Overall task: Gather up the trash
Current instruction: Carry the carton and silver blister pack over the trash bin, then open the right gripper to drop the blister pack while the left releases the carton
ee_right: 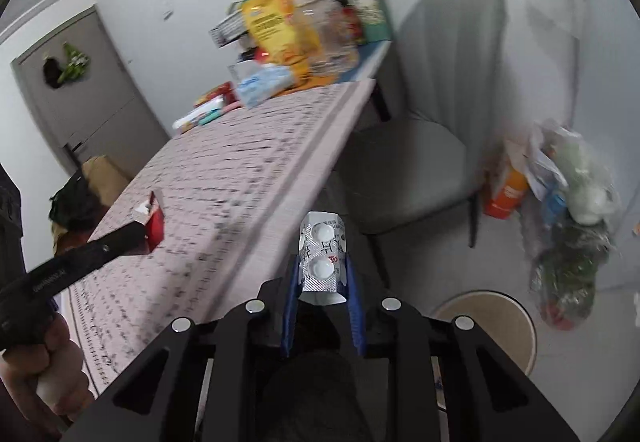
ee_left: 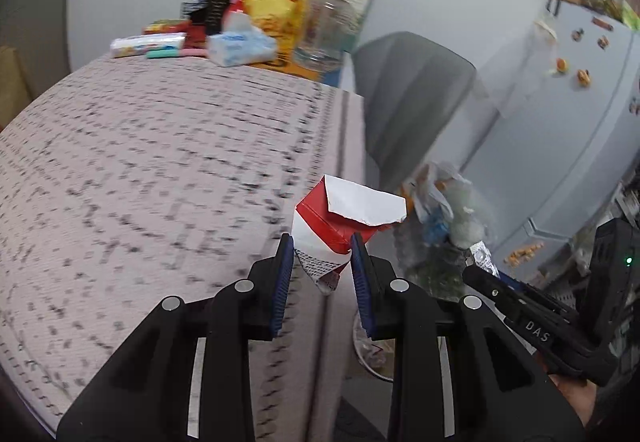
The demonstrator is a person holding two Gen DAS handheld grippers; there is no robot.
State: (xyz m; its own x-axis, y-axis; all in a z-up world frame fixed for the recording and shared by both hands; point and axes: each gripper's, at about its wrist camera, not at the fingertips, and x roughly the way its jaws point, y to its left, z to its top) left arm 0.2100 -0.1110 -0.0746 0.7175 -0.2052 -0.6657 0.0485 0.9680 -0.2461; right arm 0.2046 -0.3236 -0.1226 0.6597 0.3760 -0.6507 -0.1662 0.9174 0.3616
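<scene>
My left gripper (ee_left: 322,256) is shut on a torn red and white carton (ee_left: 344,218) and holds it above the right edge of the table (ee_left: 160,162). The same carton (ee_right: 154,220) shows at the left of the right wrist view. My right gripper (ee_right: 324,266) is shut on a silver pill blister (ee_right: 322,258) with two white tablets, held off the table's edge above the floor. The blister (ee_left: 482,258) also shows at the right of the left wrist view, in the right gripper's tips.
A round bin (ee_right: 492,326) stands on the floor below right. A clear bag of rubbish (ee_right: 568,218) leans beside a grey chair (ee_right: 432,114). Snack bags, tissues and boxes (ee_left: 256,18) crowd the table's far end. A fridge (ee_left: 560,130) stands at the right.
</scene>
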